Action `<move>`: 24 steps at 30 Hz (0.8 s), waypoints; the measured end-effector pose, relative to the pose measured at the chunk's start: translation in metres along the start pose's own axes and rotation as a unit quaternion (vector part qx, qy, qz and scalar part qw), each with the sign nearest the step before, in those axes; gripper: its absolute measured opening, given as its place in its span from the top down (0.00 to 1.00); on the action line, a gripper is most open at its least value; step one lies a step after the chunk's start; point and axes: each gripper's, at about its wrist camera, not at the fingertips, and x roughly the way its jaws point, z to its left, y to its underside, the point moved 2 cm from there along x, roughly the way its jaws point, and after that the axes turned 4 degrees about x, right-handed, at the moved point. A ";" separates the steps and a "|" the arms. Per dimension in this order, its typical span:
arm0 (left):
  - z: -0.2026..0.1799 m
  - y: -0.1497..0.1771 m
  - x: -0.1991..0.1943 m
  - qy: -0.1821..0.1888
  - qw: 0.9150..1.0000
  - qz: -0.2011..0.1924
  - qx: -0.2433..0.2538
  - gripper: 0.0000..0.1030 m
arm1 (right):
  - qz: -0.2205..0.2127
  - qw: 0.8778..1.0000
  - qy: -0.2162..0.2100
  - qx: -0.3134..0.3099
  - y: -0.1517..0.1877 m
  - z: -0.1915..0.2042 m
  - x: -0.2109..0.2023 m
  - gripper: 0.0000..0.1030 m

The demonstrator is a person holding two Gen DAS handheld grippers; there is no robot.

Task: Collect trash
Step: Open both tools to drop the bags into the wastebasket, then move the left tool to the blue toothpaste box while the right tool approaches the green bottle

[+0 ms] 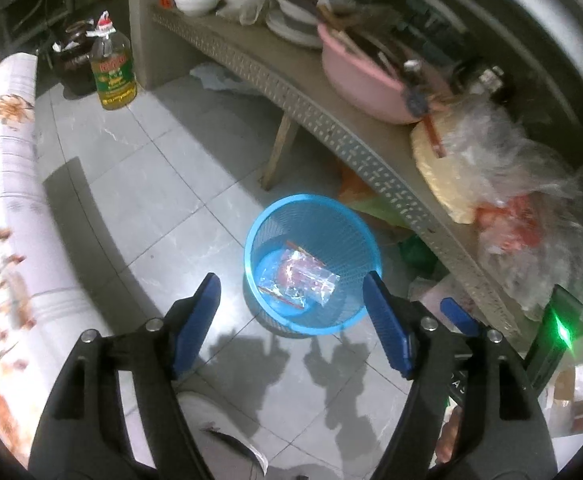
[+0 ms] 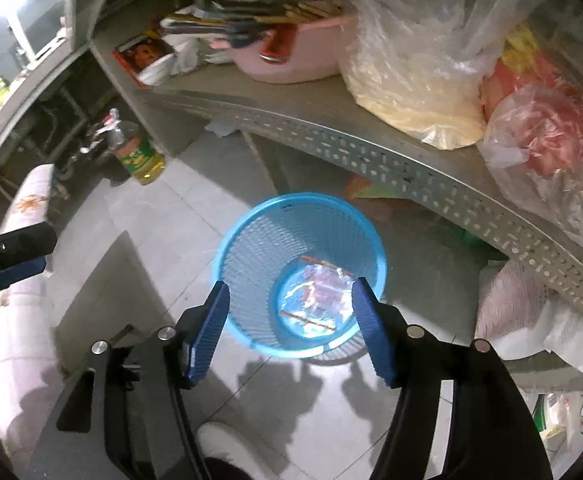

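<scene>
Left wrist view: the left hand-held gripper point(image 1: 291, 296) is seen with its jaws spread wide and nothing between them, above the blue mesh wastebasket point(image 1: 267, 216). The right hand-held gripper point(image 2: 289, 300) is likewise held apart and empty over the same wastebasket point(image 2: 251, 248). At the bottom of the wastebasket a crumpled clear plastic wrapper point(image 1: 297, 282) with red print is lying. It is judged to be very light, limp and slippery; a pinch on a bunched fold would be favoured. Behind the wastebasket a cluttered bench point(image 1: 371, 160) is seen.
</scene>
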 end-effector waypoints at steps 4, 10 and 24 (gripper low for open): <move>0.004 0.020 -0.048 -0.021 0.999 -0.007 0.023 0.27 | 0.002 0.999 -0.047 -0.009 0.005 0.020 -0.033 0.28; 0.031 0.071 -0.141 -0.062 0.996 -0.051 0.033 0.21 | 0.038 0.987 -0.156 -0.007 0.017 0.051 -0.071 0.26; 0.130 0.229 -0.307 -0.110 0.978 -0.149 -0.098 0.20 | 0.147 0.930 -0.325 -0.088 0.081 0.172 -0.139 0.24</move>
